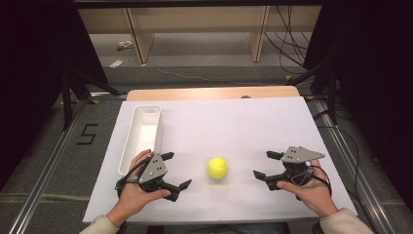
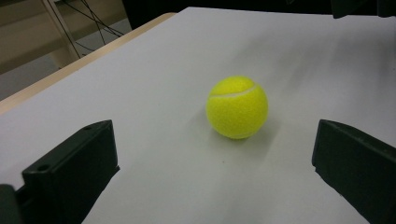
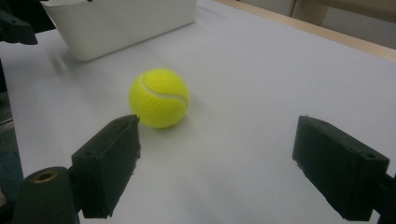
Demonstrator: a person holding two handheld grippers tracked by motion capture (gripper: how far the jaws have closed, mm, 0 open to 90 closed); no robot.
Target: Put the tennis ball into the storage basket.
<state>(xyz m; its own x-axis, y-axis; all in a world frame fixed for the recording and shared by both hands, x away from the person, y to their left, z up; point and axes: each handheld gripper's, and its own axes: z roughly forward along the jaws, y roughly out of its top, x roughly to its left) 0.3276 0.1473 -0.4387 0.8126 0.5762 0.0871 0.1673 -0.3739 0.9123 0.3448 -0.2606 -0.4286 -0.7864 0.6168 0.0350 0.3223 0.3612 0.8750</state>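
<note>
White sheeting covers the table (image 1: 234, 117) under dim surroundings, with shelving and loose cables behind it. High view: the tennis ball (image 1: 217, 167) sits on the sheet between your two tools, touching neither; the white bin (image 1: 142, 136) lies along the left edge, empty as far as you can see, just beyond your left gripper (image 1: 179, 170). Both the left and the right gripper (image 1: 267, 164) rest low with jaws spread apart and nothing in them. Left gripper view: the ball (image 2: 237, 107) stands ahead and between the two black jaws, a little toward the right one, with clear sheet on all sides. Right gripper view: the ball (image 3: 159, 98) lies ahead near the left jaw, not touching it, and the bin (image 3: 121, 23) stands behind it, well apart. Judgement: the work looks barely begun. No grasp is made and the ball is not lifted; if it is bound for the bin, you have the approach, closing, carry and release all left.
</note>
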